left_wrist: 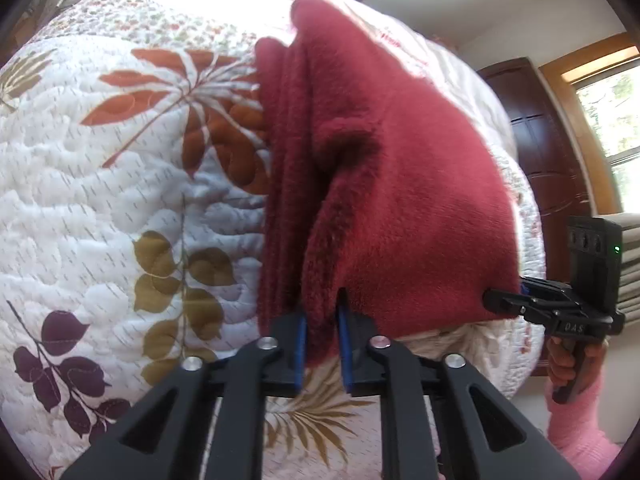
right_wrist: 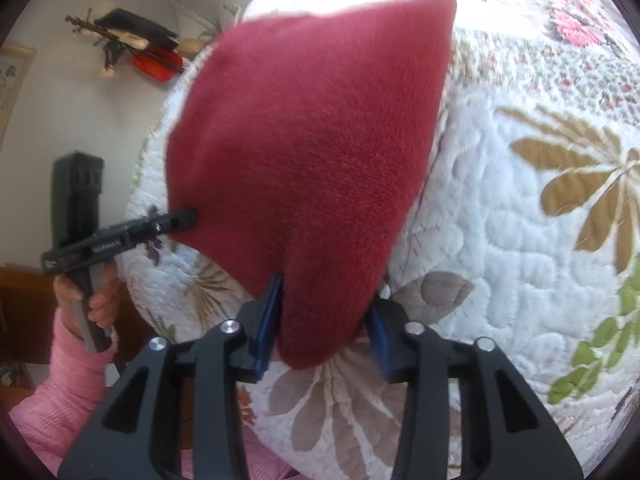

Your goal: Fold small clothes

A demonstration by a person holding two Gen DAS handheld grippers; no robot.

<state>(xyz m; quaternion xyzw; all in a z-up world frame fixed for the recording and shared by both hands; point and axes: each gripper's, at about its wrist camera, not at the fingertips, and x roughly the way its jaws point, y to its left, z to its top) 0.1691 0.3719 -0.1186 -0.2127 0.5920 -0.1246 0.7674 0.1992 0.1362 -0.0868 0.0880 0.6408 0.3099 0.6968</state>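
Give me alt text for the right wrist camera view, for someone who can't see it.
The right gripper pinches the near edge of a dark red fleece cloth held up over a white floral quilt. At the left, the left gripper grips the cloth's other corner, held by a hand in a pink sleeve.

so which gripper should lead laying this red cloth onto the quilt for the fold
Probably left. Both grippers are shut on the red cloth; the left gripper pinches bunched layers, while the right gripper holds one smooth corner, suited to following over the quilt.
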